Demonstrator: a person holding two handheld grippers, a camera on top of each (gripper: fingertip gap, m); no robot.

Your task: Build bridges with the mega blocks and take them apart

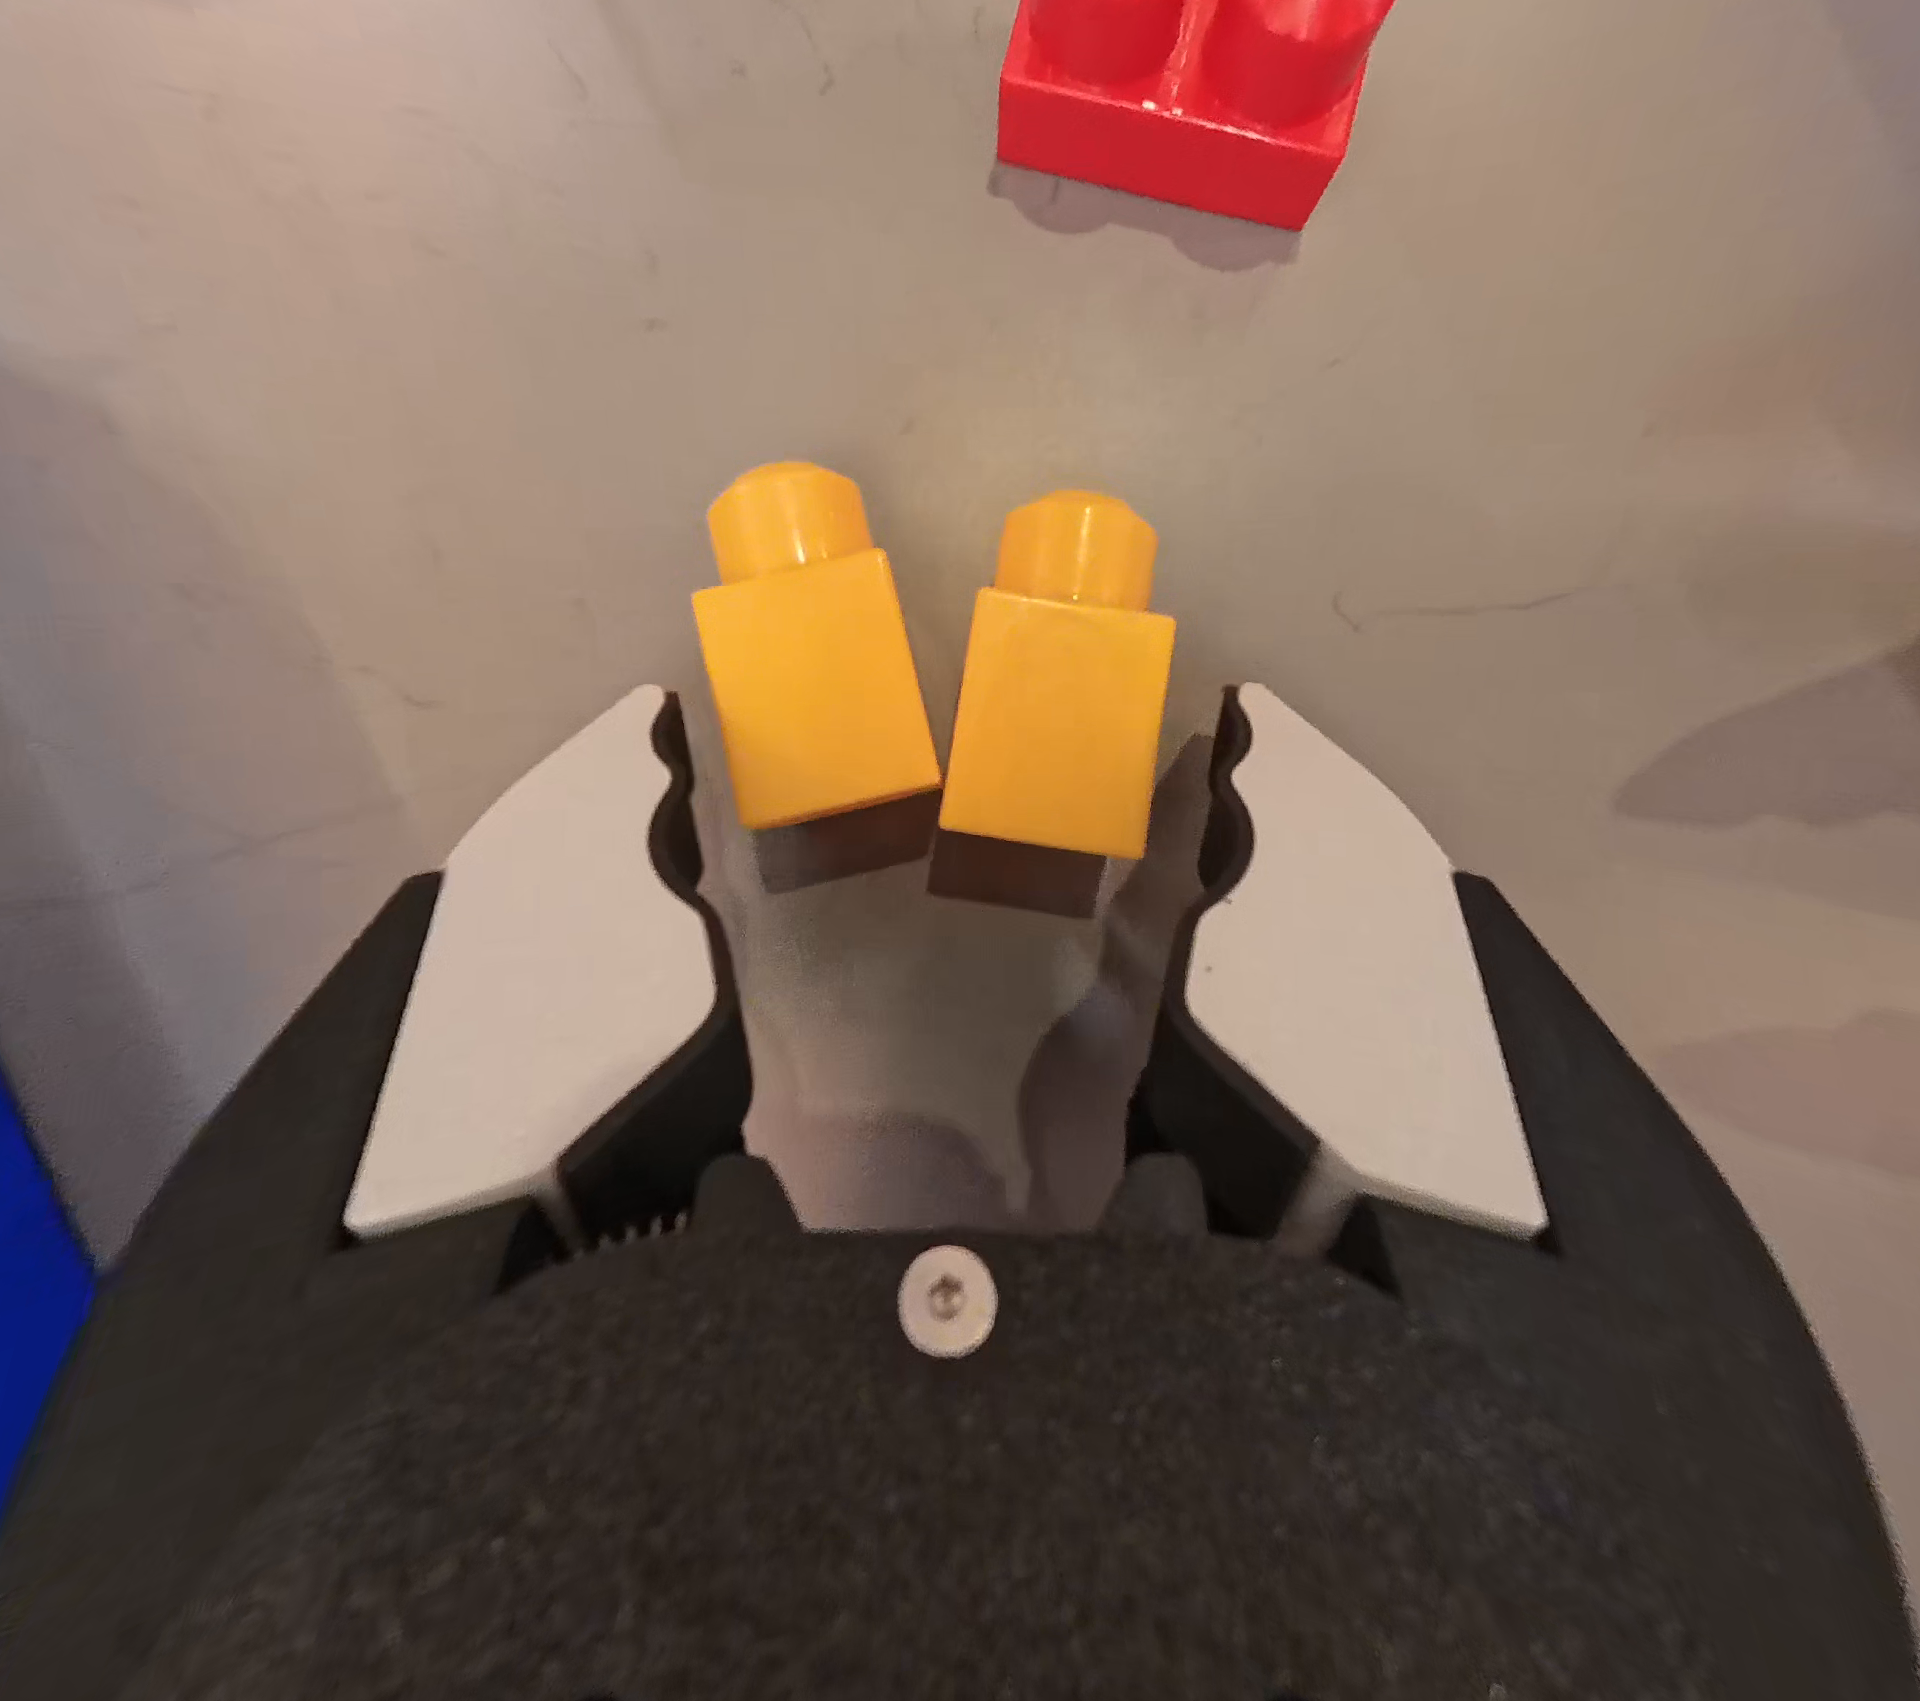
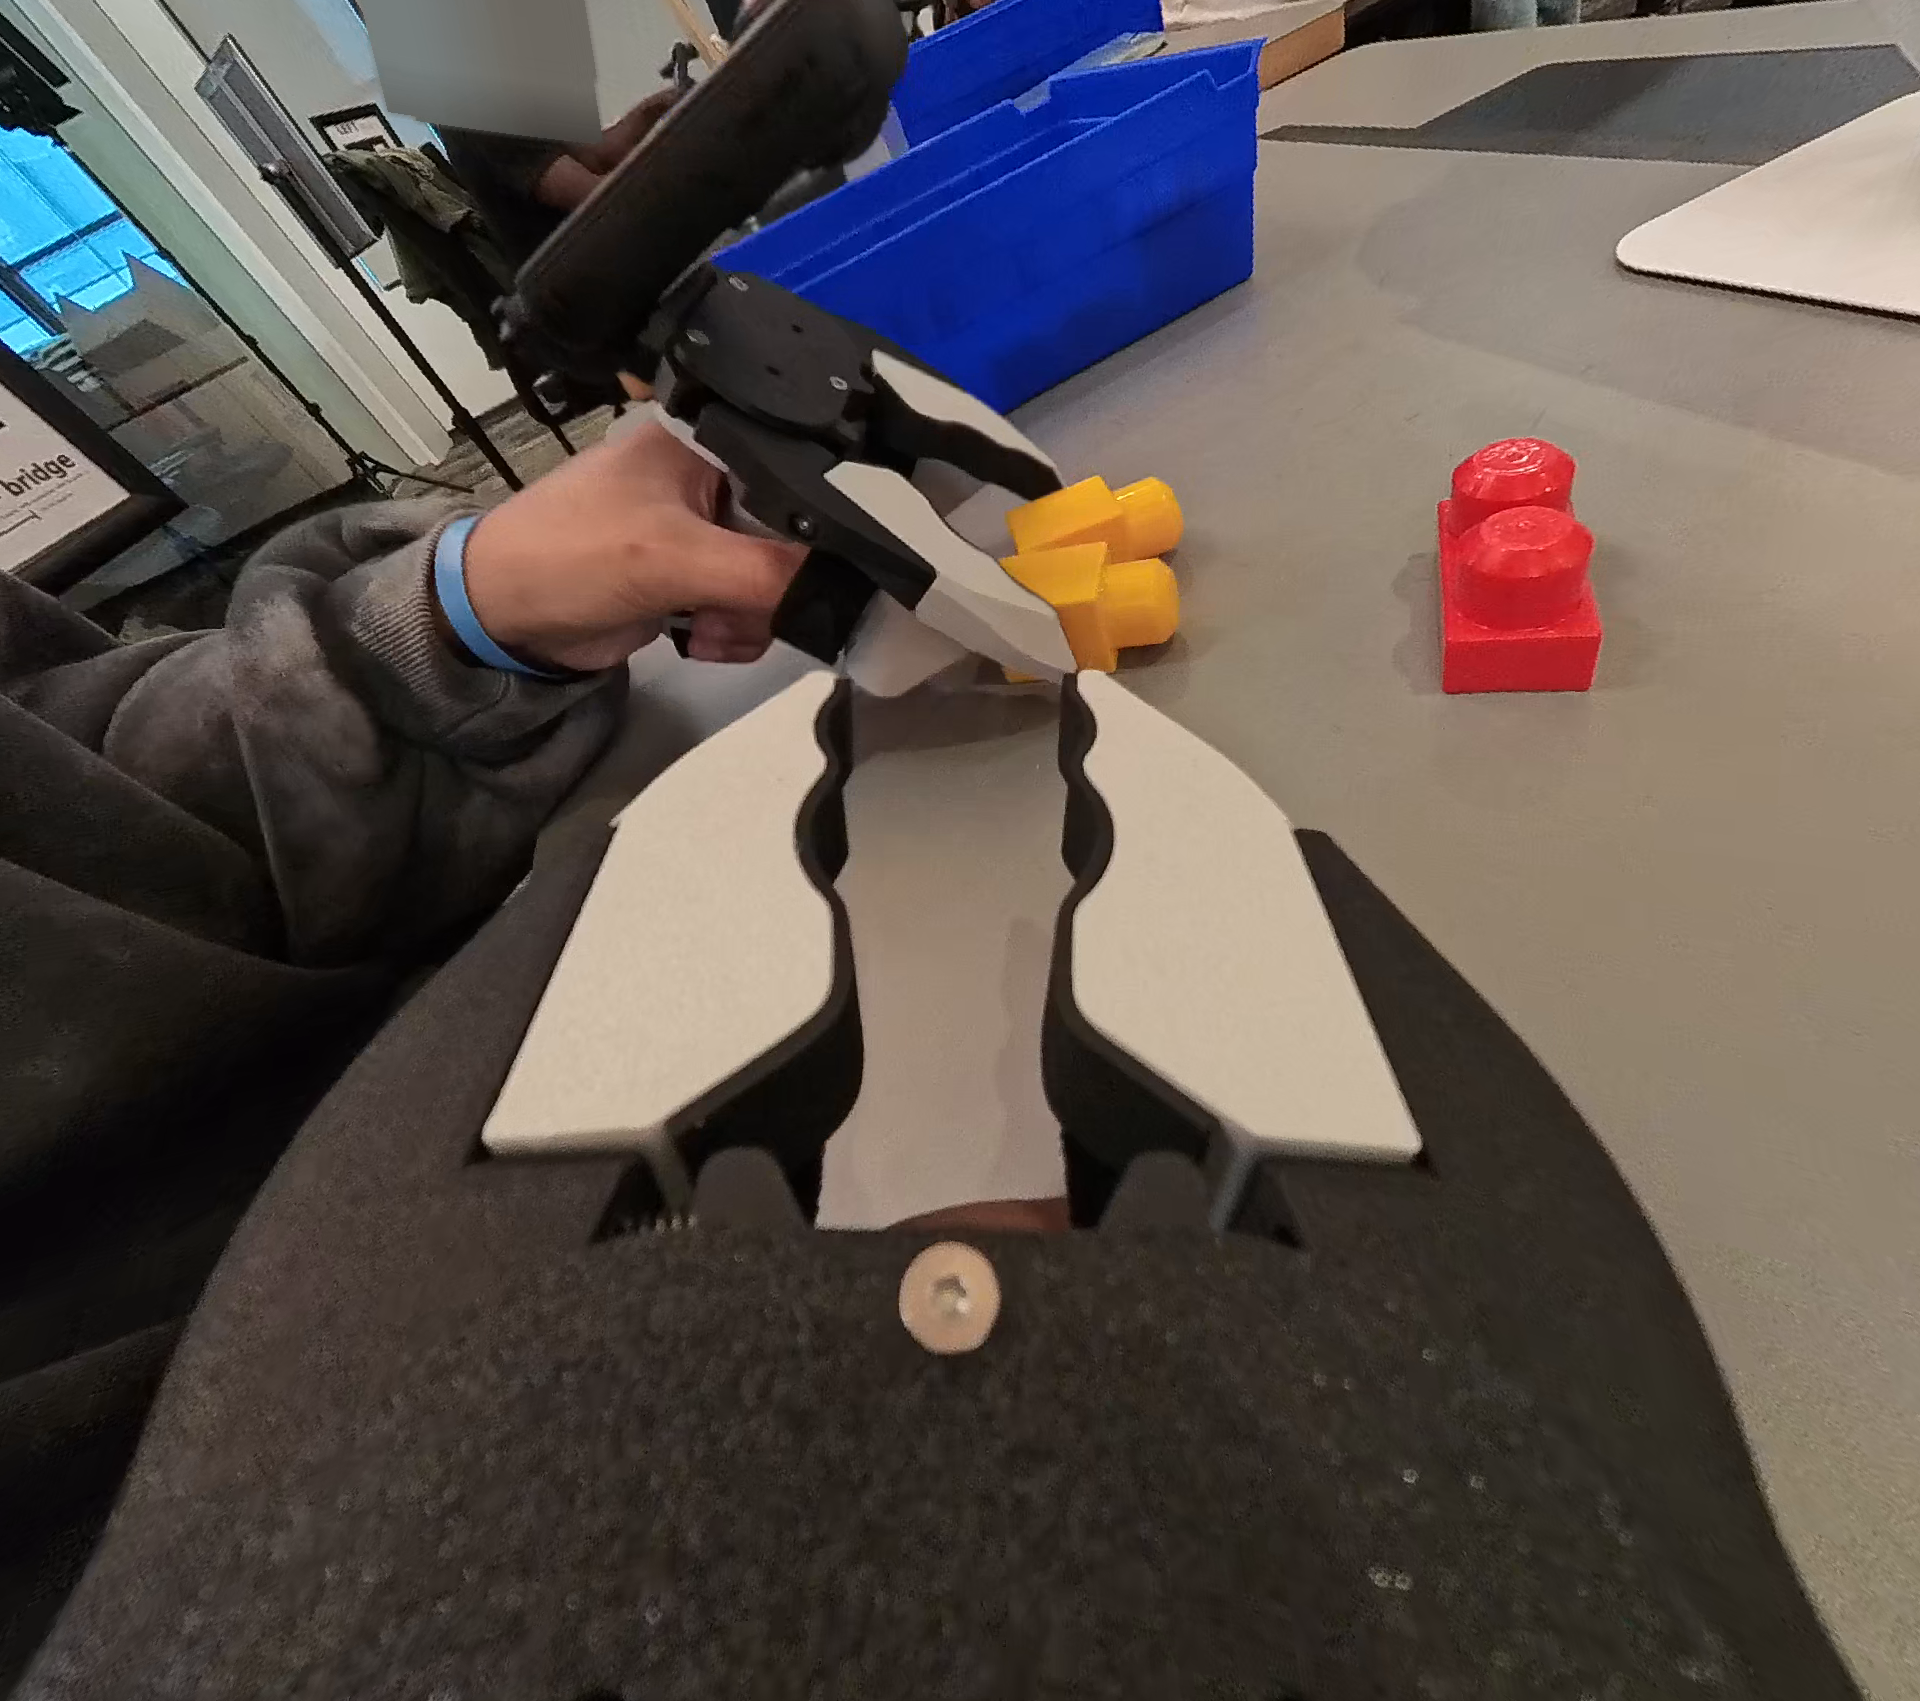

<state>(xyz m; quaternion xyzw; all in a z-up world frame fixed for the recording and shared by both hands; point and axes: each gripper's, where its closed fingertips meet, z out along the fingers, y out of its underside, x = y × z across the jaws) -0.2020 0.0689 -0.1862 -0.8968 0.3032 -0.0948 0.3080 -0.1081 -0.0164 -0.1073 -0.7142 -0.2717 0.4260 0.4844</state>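
Left wrist view, left hand-held gripper [image 1: 951,721] spread wide around two yellow blocks [image 1: 816,695] lying side by side on the grey bench [image 1: 416,301], gripping neither, red two-stud block [image 1: 1184,82] well beyond, right hand-held gripper [image 2: 956,695] parted, empty, blue bins [image 2: 1039,249] behind.

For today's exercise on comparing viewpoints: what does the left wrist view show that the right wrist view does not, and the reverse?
Only the left wrist view: the gap between the two yellow blocks, seen from above. Only the right wrist view: blue bins, the hand holding the left gripper, the right gripper. Both: yellow blocks lying down, red block upright, grey table.
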